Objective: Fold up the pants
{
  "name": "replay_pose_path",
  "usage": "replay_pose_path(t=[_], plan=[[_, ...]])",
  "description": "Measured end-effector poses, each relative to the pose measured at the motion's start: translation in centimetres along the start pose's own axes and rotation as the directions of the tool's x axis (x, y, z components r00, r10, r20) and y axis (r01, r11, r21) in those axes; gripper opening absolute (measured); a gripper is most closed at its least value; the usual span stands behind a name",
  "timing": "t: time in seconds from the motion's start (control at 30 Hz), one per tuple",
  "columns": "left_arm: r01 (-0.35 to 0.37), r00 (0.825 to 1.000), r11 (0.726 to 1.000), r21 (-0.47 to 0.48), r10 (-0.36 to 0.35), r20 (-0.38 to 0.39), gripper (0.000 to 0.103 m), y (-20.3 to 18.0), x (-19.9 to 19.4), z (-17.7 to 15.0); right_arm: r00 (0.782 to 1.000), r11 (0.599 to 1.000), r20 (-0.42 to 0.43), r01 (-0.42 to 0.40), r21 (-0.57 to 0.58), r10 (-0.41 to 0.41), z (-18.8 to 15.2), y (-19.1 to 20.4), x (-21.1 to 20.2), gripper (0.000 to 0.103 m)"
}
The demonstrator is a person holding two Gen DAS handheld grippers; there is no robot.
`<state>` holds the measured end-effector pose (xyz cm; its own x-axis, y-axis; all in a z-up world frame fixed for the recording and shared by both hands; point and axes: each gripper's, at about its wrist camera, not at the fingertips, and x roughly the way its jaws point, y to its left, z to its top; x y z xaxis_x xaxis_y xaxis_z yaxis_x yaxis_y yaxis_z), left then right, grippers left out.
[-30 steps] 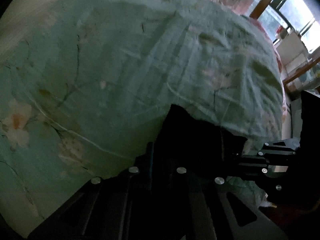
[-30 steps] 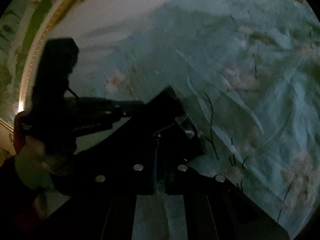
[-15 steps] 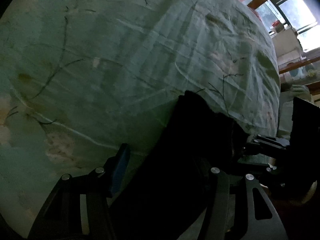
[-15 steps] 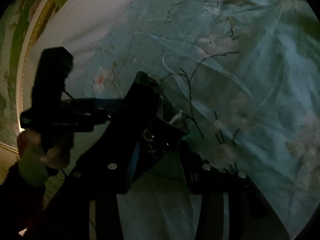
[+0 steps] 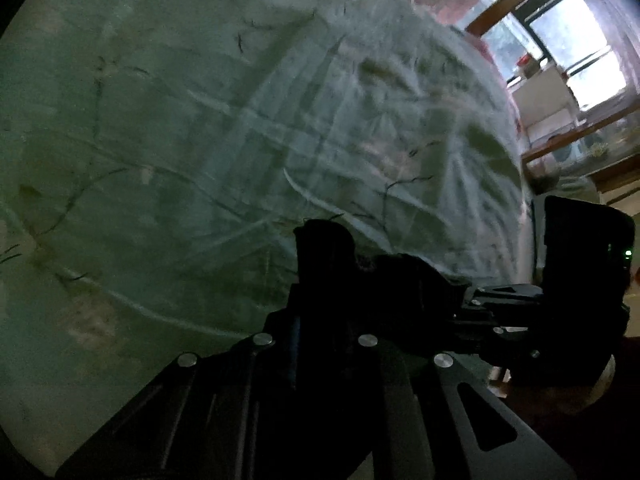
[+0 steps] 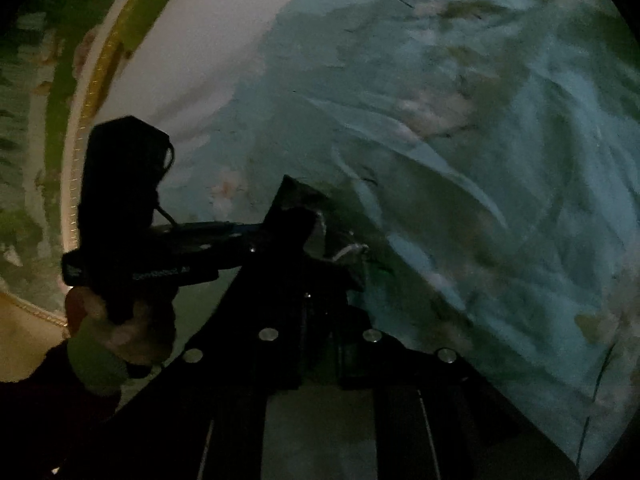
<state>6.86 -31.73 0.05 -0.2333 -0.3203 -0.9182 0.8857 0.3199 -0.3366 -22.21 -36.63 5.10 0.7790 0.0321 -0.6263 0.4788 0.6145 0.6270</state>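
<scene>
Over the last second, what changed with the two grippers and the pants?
Both grippers opened half a second ago and are closing again: the left gripper and right gripper each pinch the dark pants. The teal floral bedsheet stayed spread out.

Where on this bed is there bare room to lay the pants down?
The sheet lies bare from the bunched pants out towards the window and over to the white strip. It is crowded only around the pants.
</scene>
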Motion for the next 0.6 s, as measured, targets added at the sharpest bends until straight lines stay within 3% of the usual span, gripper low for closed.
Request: replay_pose_path(t=[0.1,0.3,0.47,0.6], plan=[[0.005,0.998,1.000,-0.002,-0.005,0.061,0.009,-0.2,-2.9,-0.9,0.995,0.995,-0.016,-0.099,-0.021,0.099,0.3,1.5,-0.3,0.011],[0.005,0.983,1.000,-0.025,-0.001,0.182,0.009,0.1,-8.8,-4.1,0.956,0.956,-0.067,-0.290,-0.039,0.287,0.5,4.8,-0.4,0.011],[-0.039,0.963,0.998,-0.052,0.051,0.263,0.009,0.3,-12.6,-8.1,0.918,0.924,-0.138,-0.381,-0.040,0.373,-0.5,7.2,1.1,0.011],[-0.031,0.951,0.994,-0.106,0.062,0.303,0.009,1.0,-13.8,-10.7,0.894,0.906,-0.221,-0.415,-0.084,0.389,-1.7,10.0,2.8,0.011]])
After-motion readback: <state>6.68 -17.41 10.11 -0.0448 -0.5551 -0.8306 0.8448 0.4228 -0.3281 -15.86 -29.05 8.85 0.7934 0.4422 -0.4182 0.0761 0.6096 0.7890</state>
